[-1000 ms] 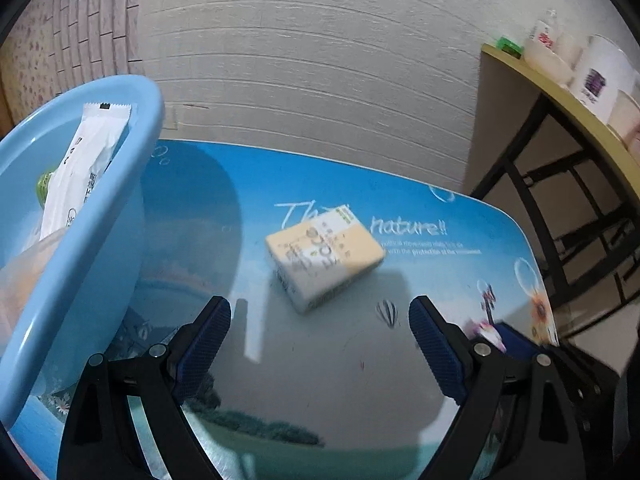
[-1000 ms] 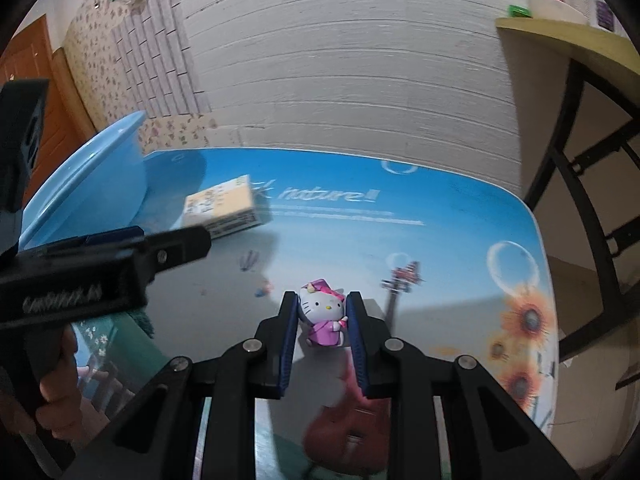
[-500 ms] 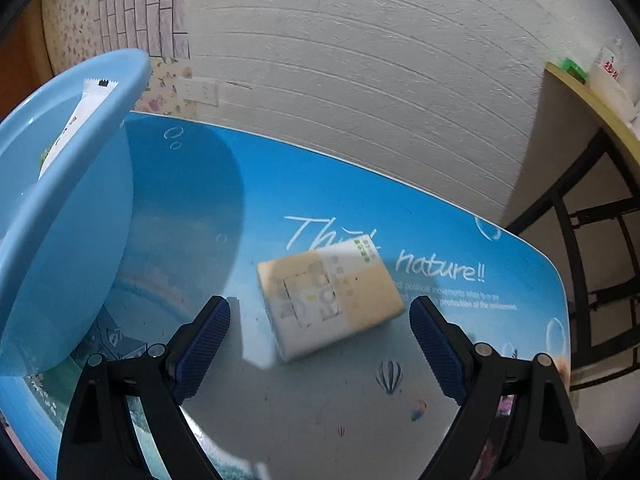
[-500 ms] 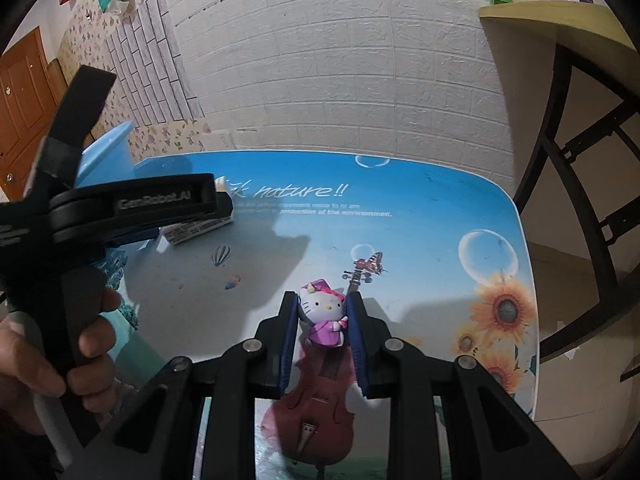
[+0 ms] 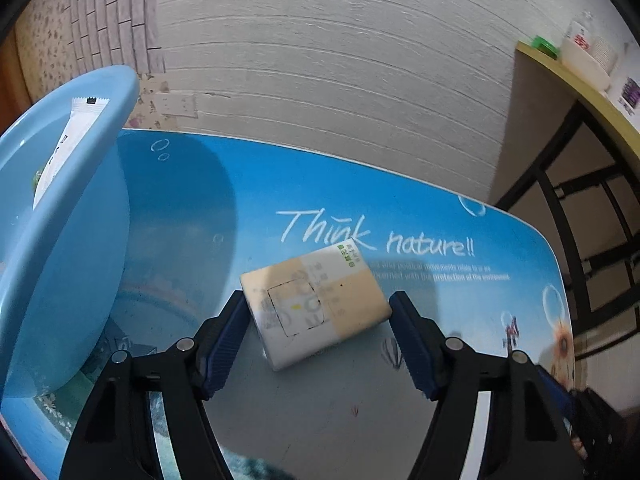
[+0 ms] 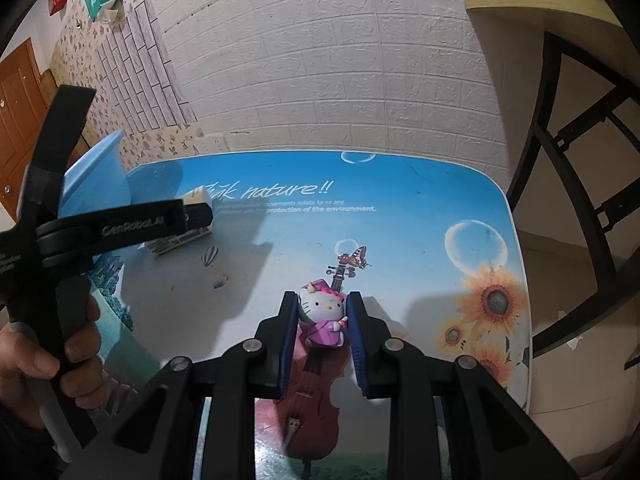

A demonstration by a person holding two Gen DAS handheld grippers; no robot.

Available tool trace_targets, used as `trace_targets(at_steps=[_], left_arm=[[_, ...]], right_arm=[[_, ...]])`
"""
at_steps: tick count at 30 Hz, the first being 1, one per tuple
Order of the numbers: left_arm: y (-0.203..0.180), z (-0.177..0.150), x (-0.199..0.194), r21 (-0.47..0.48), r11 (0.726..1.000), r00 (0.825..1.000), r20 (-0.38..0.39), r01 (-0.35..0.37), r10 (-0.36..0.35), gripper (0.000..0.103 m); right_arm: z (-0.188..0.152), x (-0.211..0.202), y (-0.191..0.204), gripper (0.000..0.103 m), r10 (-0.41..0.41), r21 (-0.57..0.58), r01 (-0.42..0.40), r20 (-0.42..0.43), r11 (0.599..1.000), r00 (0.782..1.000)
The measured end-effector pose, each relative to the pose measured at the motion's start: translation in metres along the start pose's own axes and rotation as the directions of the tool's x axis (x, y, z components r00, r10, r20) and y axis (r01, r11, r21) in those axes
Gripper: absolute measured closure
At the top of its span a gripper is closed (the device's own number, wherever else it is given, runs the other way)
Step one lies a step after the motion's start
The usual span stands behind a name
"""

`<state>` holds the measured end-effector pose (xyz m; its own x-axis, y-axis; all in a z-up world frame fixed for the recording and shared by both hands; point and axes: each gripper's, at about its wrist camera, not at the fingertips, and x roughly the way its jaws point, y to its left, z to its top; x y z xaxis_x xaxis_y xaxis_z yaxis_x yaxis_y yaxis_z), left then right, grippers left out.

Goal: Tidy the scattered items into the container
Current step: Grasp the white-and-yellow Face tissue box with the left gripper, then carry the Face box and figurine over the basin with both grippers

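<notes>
A cream and white tissue pack (image 5: pixel 320 300) lies flat on the blue printed table (image 5: pixel 180 208). My left gripper (image 5: pixel 316 312) straddles it with its jaws closing, and both blue pads meet the pack's two ends. In the right wrist view that gripper (image 6: pixel 192 212) shows side-on over the pack (image 6: pixel 180 242). My right gripper (image 6: pixel 322 320) is shut on a small white cat figurine in a pink dress (image 6: pixel 320 308), held just above the table. The light blue basin (image 5: pixel 60 240) stands at the left with a white sachet (image 5: pixel 68 148) inside.
A white brick wall runs behind the table. To the right are a yellow shelf (image 5: pixel 580 80) with cups and a black metal frame (image 5: pixel 600 220). A person's hand (image 6: pixel 40 352) grips the left tool. The basin's rim (image 6: pixel 100 172) is close to the left gripper.
The left gripper's jaws have come in from wide apart to the pack's two ends, and the pack now sits between them. The right gripper still holds the figurine.
</notes>
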<state>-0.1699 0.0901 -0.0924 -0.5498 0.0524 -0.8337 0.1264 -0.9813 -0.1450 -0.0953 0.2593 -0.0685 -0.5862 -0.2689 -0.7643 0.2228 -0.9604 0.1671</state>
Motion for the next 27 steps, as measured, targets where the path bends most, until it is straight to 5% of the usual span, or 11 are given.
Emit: trace_targets(at_steps=[27], left_arm=[[0.034, -0.063, -0.052, 0.3, 0.943, 0.989, -0.008, 0.144, -0.149, 0.034]], right_arm=[[-0.013, -0.008, 0.04, 0.078, -0.063, 0.074, 0.066, -0.037, 0.995, 0.997]])
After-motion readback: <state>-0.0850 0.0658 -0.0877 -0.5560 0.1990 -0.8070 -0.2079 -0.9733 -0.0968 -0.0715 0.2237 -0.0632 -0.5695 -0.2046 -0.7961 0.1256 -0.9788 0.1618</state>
